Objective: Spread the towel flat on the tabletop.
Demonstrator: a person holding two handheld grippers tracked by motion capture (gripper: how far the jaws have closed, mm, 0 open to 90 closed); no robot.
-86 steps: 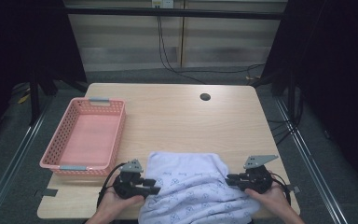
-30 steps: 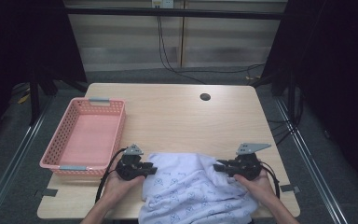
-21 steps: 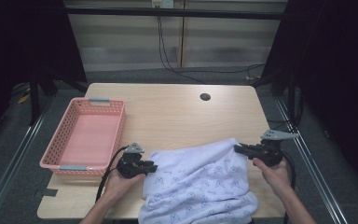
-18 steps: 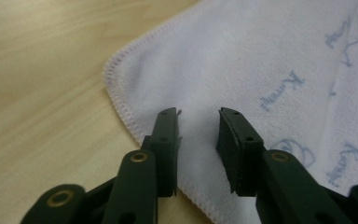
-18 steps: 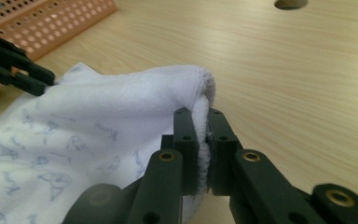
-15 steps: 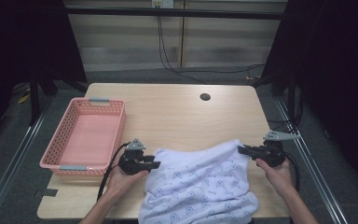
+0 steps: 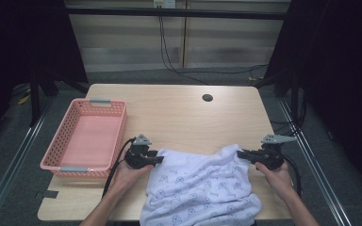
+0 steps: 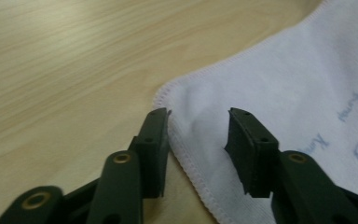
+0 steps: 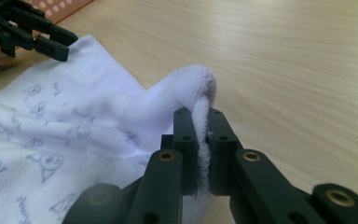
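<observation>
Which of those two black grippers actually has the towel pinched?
The right gripper: its jaws clamp a fold of the white towel. The left gripper has open jaws around the towel's corner.

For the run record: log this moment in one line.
left gripper: open, jaws just closing around towel corner | right gripper: shut on towel's other corner | basket: left, apart

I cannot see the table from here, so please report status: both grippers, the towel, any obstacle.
Right gripper shut on white printed towel. Left gripper open, jaws astride towel corner, just closing. Pink plastic basket off left, path clear.
</observation>
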